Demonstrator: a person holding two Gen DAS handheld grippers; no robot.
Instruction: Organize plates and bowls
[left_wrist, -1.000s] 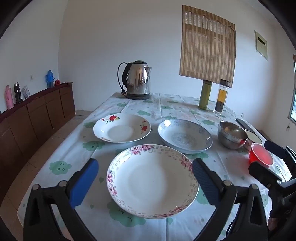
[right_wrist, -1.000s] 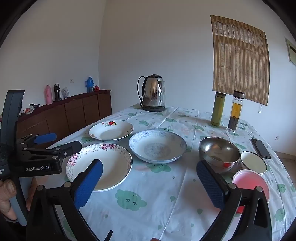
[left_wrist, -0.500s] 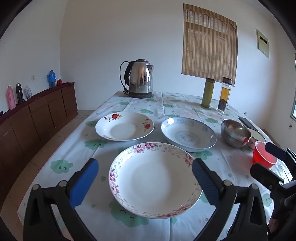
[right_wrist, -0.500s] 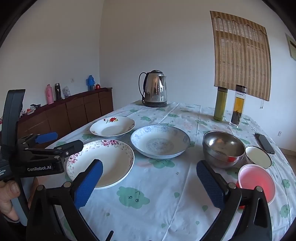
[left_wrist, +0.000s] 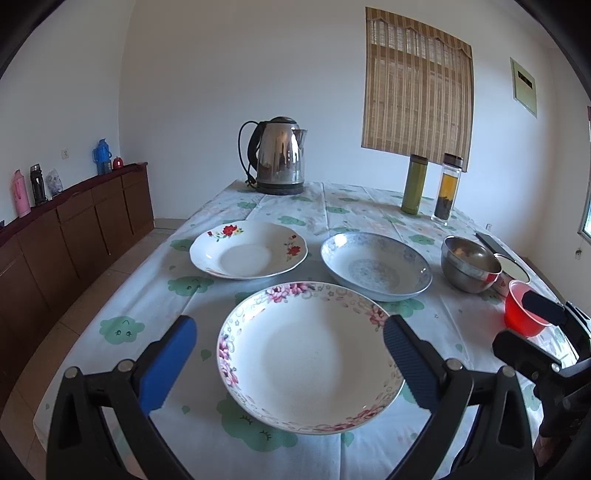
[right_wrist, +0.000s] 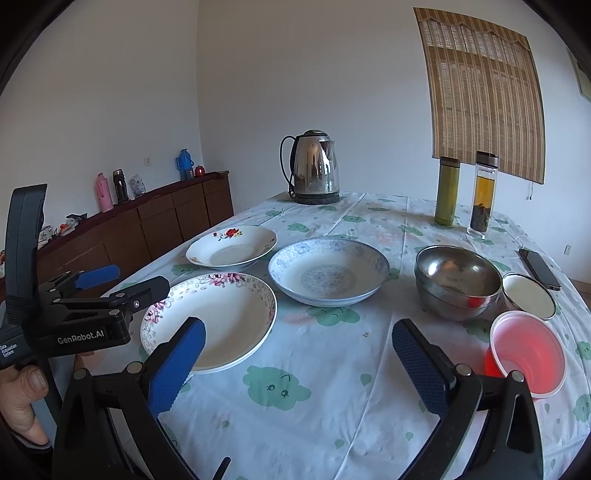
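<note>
We're right at the start here, lining up for a first pick. Our left gripper (left_wrist: 290, 345) hangs above the pink-flowered plate (left_wrist: 314, 360), jaws spread wide to either side of it and touching nothing. Our right gripper (right_wrist: 299, 354) is just as wide open over bare tablecloth (right_wrist: 325, 398), the red plastic bowl (right_wrist: 528, 350) just off its right finger.

Beyond lie the rose plate (left_wrist: 248, 249) and the blue-patterned plate (left_wrist: 376, 266), side by side and apart, then the steel bowl (right_wrist: 458, 282) with a small white bowl (right_wrist: 528, 295) beside it.

Nothing is stacked yet. Next, we reckon, the left jaws must drop to the plate's rim and pinch it from the edge; it sits flat, so that's awkward.

Against a second ago, the plates sit a little farther off in both views; we've drawn back slightly, jaws unchanged.
</note>
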